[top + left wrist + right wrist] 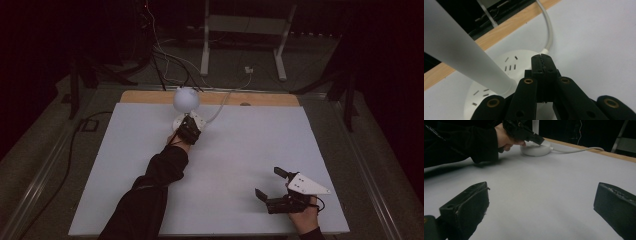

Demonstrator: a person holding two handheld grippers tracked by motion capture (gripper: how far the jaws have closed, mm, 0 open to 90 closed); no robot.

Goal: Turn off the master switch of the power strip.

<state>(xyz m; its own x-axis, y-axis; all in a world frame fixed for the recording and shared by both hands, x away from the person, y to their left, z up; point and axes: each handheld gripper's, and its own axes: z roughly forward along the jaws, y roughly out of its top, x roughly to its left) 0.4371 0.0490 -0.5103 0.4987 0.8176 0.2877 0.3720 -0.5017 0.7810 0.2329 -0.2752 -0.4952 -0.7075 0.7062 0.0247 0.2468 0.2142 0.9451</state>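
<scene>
A white lamp stands at the far side of the white table (240, 150): round head (185, 99), slanted stem (461, 50) and round base (509, 60) with small slots. Its white cable (549, 32) leaves the base toward the far edge. My left gripper (542, 58) is shut with nothing between its jaws, and its tips rest over the base close to where the cable enters. In the high view the left gripper (192, 120) sits on the base (179, 121). My right gripper (270, 183) lies near the front right corner, open and empty, jaws wide apart (542, 195).
A wooden strip (260, 98) runs along the table's far edge. Beyond it, on the dark floor, stand a white metal frame (245, 30) and loose cables (170, 60). The person's left sleeve (150, 190) stretches across the table's near left.
</scene>
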